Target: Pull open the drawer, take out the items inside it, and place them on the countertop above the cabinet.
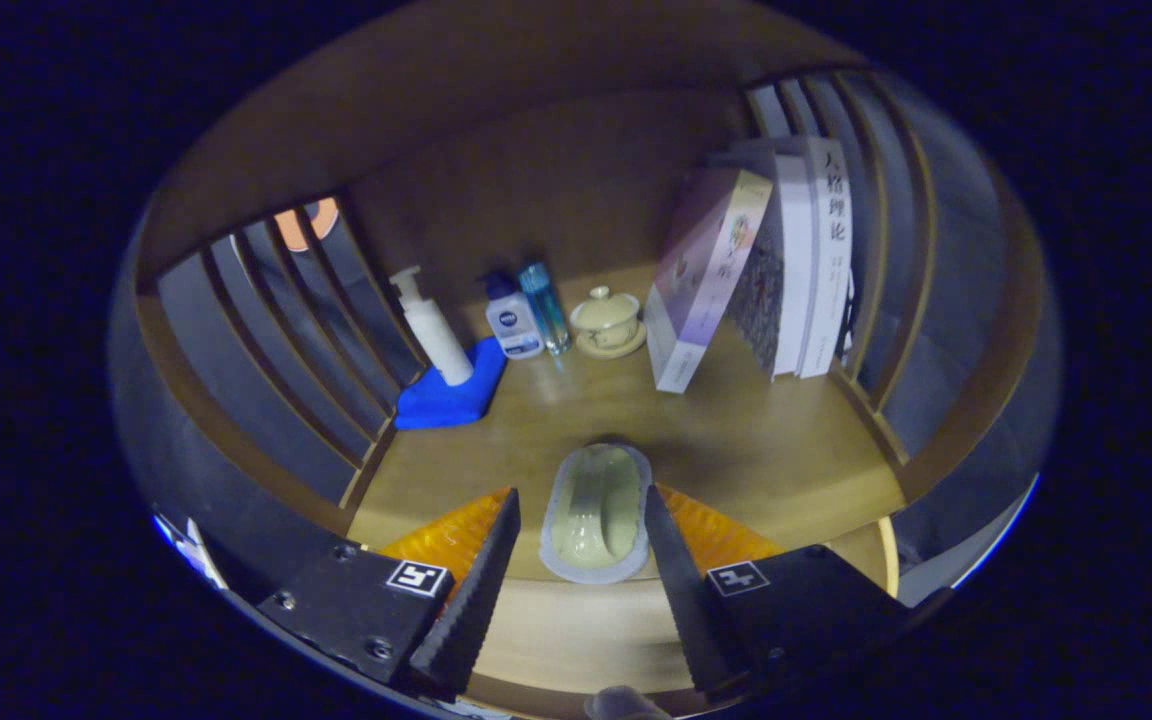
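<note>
- Setting: a home-style wooden shelf nook [576,180] — slatted sides [266,330], dim light.
- Household items on the countertop [756,440]: pump bottle [431,330], small lotion bottle [513,322], blue cloth [451,395], lidded teacup [608,320], leaning books [766,270].
- Gripper [581,560] fingers apart — a pale packet [596,510] between them.

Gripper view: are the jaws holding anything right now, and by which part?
The gripper has a pale oblong packet between its jaws, which flank its long sides above the countertop. Whether both jaws actually press on it cannot be told.
</note>
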`<state>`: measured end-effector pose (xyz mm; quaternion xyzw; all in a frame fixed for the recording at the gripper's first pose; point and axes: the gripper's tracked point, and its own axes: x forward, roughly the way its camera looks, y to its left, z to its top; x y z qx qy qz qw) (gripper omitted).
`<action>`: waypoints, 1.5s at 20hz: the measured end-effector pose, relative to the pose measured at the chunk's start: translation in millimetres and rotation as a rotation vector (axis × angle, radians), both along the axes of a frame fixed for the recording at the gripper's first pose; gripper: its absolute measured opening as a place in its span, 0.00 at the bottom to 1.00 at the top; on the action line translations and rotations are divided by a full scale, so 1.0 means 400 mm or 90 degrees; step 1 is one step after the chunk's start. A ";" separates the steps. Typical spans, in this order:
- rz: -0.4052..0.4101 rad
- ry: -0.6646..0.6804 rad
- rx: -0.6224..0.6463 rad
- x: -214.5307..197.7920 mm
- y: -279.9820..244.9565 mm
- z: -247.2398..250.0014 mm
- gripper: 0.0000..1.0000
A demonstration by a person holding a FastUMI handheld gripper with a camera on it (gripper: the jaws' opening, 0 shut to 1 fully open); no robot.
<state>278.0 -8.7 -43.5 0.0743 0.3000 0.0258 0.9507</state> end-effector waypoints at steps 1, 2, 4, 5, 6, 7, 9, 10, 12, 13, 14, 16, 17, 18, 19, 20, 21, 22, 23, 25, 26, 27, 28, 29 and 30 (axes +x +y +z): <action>0.002 -0.020 -0.024 -0.022 -0.005 0.009 0.80; 0.005 -0.041 -0.039 -0.048 -0.006 0.022 0.84; 0.012 -0.079 -0.048 -0.100 0.012 0.051 0.91; 0.021 -0.104 -0.041 -0.129 0.028 0.067 0.91; 0.023 -0.131 -0.034 -0.159 0.037 0.088 0.91; 0.025 -0.156 -0.029 -0.192 0.043 0.103 0.91; 0.031 -0.194 -0.031 -0.270 0.054 0.127 0.91; 0.031 -0.215 -0.032 -0.303 0.060 0.137 0.96; 0.025 -0.265 -0.030 -0.370 0.072 0.159 0.99; 0.023 -0.286 -0.034 -0.401 0.072 0.161 0.98; 0.026 -0.306 -0.037 -0.436 0.076 0.162 0.99; 0.011 -0.347 -0.030 -0.492 0.080 0.163 0.99; 0.004 -0.356 -0.033 -0.515 0.074 0.147 0.99; 0.001 -0.359 -0.039 -0.539 0.071 0.134 0.99; 0.001 -0.362 -0.044 -0.560 0.074 0.115 0.99; 0.004 -0.374 -0.047 -0.578 0.078 0.105 0.99; 0.004 -0.380 -0.052 -0.593 0.077 0.088 0.99; -0.004 -0.380 -0.057 -0.609 0.071 0.062 0.99; -0.012 -0.379 -0.063 -0.622 0.064 0.033 0.99; -0.029 -0.375 -0.056 -0.646 0.055 -0.013 0.99; -0.034 -0.373 -0.049 -0.654 0.050 -0.038 0.99; -0.041 -0.366 -0.044 -0.656 0.039 -0.068 0.99; -0.046 -0.361 -0.041 -0.659 0.031 -0.098 0.99; -0.046 -0.354 -0.041 -0.658 0.025 -0.127 0.99; -0.048 -0.347 -0.044 -0.661 0.019 -0.157 0.99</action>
